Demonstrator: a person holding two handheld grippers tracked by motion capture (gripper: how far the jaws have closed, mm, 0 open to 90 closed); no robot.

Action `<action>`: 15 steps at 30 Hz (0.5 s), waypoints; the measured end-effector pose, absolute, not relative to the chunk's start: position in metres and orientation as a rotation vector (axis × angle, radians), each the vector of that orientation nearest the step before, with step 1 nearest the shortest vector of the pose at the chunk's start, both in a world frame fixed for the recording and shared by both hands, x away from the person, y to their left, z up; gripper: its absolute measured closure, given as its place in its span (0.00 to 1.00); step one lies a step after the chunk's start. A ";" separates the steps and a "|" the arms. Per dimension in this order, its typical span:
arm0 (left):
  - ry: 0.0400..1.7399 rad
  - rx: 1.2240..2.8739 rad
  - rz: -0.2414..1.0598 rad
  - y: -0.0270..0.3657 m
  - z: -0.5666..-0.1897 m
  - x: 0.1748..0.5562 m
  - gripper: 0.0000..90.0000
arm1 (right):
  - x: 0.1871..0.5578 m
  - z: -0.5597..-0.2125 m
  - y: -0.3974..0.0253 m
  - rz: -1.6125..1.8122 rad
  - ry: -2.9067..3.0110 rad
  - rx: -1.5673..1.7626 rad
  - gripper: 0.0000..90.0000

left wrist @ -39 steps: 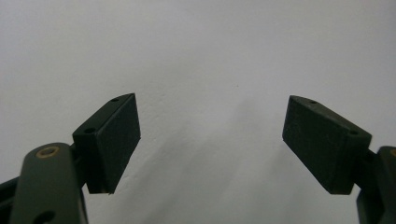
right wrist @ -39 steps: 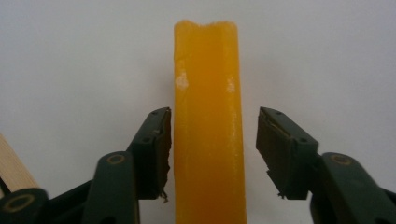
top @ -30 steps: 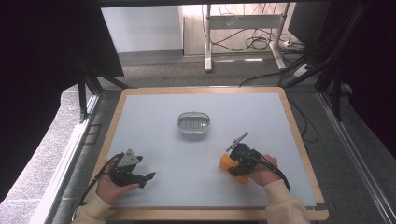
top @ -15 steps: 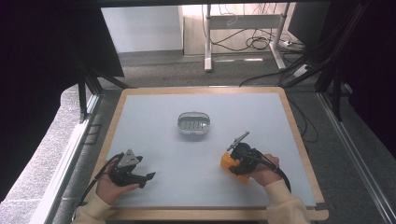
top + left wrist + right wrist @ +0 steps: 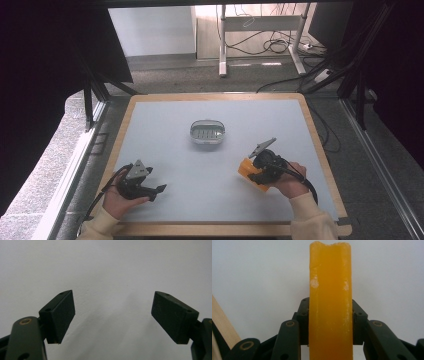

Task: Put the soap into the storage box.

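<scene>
My right gripper [image 5: 252, 172] sits near the right part of the tabletop's [image 5: 165, 130] near edge, and its fingers [image 5: 304, 322] are clamped on an orange bar of soap [image 5: 330, 302]. In the right gripper view the bar stands between the two pads, which press its flat sides; its far end is slightly ragged at the top edge. In the high view the soap [image 5: 248, 170] shows as an orange block at the front of that gripper, low over the pale grey surface; whether it touches the surface I cannot tell. My left gripper [image 5: 159, 190] is by the near left corner of the tabletop, held in my left hand [image 5: 117, 200], well apart from the soap. Its fingers [image 5: 61, 315] stand wide apart in the left gripper view, with bare grey surface between them. A small oval metal soap dish [image 5: 207, 131] with a slotted insert rests about the middle of the tabletop, farther from me than both grippers and apart from each. A wooden rim [image 5: 220, 96] frames the grey mat along the far edge, and a strip of it shows at the lower left of the right gripper view.
</scene>
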State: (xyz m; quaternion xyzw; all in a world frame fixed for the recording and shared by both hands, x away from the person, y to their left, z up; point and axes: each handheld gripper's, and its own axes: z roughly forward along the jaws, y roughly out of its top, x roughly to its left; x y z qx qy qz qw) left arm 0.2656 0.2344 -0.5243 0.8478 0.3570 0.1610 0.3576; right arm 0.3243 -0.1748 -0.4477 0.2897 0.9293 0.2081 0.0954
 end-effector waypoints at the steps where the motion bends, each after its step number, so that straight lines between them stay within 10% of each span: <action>1: 0.921 2.188 0.415 0.234 -0.524 0.266 0.21 | 0.324 -0.447 -0.175 0.619 2.754 0.858 0.68; 15: 0.919 2.198 0.412 0.234 -0.525 0.266 0.21 | 0.327 -0.446 -0.173 0.642 2.758 0.831 0.68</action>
